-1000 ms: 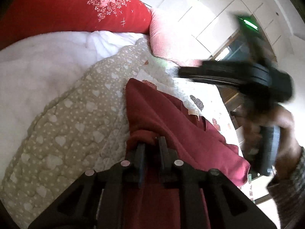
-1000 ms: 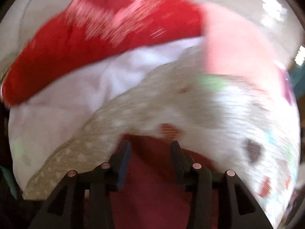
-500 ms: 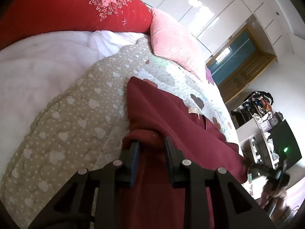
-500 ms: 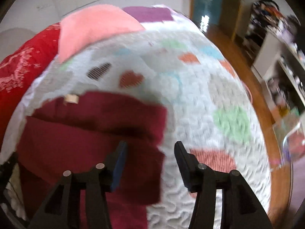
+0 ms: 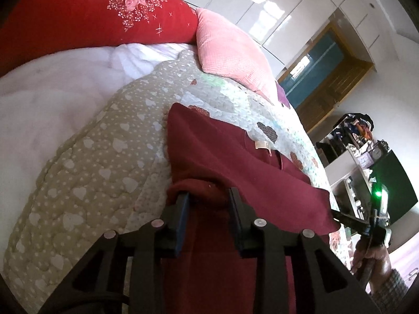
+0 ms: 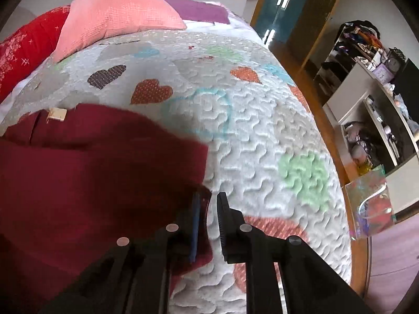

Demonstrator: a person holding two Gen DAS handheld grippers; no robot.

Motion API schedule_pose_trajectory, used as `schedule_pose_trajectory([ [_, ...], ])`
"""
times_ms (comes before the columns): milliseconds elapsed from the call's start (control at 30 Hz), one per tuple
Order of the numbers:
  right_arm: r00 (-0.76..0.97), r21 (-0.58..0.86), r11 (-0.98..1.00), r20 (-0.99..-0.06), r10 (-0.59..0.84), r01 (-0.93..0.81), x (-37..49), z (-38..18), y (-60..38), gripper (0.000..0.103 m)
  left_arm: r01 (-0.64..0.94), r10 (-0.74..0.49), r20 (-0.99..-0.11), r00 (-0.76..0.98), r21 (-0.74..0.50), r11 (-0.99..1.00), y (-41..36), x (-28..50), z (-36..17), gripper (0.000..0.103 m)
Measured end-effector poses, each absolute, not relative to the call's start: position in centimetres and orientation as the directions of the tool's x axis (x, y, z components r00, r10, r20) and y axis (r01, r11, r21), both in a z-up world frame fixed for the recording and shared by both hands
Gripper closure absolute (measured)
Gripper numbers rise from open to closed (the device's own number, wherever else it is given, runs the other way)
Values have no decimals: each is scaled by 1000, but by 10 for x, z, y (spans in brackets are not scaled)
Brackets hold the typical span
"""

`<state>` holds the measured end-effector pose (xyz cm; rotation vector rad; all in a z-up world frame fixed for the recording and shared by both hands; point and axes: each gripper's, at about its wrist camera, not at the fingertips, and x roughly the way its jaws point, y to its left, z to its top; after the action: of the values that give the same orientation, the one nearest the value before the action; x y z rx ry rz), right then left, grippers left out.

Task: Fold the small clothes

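Note:
A dark red garment [image 5: 235,162] with a small cream label lies on a heart-patterned quilt [image 5: 86,172]. My left gripper [image 5: 208,196] is open with a rolled fold of the garment lying between its fingers. In the right wrist view the garment [image 6: 86,172] fills the left side. My right gripper [image 6: 208,198] has its jaws nearly closed around the garment's right corner edge. The right gripper also shows at the lower right of the left wrist view [image 5: 366,225], at the far corner of the garment.
A red pillow [image 5: 91,13] and a pink pillow [image 5: 230,52] lie at the head of the bed, with a purple cloth [image 6: 199,10] behind. A white blanket [image 5: 52,83] lies left. Shelves with clutter [image 6: 371,78] and a shiny bag [image 6: 371,206] stand right of the bed.
My left gripper's jaws have opened on the fold. My right gripper swung from the bed's head to the garment's right corner and its jaws have narrowed around the edge.

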<state>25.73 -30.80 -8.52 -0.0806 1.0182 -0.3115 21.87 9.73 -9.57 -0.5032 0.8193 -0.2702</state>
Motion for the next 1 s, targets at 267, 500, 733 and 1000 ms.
schedule_pose_trajectory([
  [267,680,-295,926,-630,-374,236,189,-38,-270,59,27,-406,-623,669,-525,850,92,208,-95,59],
  [500,655,-85,996,-751,-90,39,145,-77,-239,59,-64,-317,-709,630,-454,889,91,161,-107,50],
  [733,651,95,995,-757,54,27,89,-120,-258,53,-89,-282,-748,601,-413,906,105,98,-117,50],
  [1000,628,169,985,-769,116,26,36,-128,-281,37,-178,-278,-782,557,-440,880,122,60,-106,48],
])
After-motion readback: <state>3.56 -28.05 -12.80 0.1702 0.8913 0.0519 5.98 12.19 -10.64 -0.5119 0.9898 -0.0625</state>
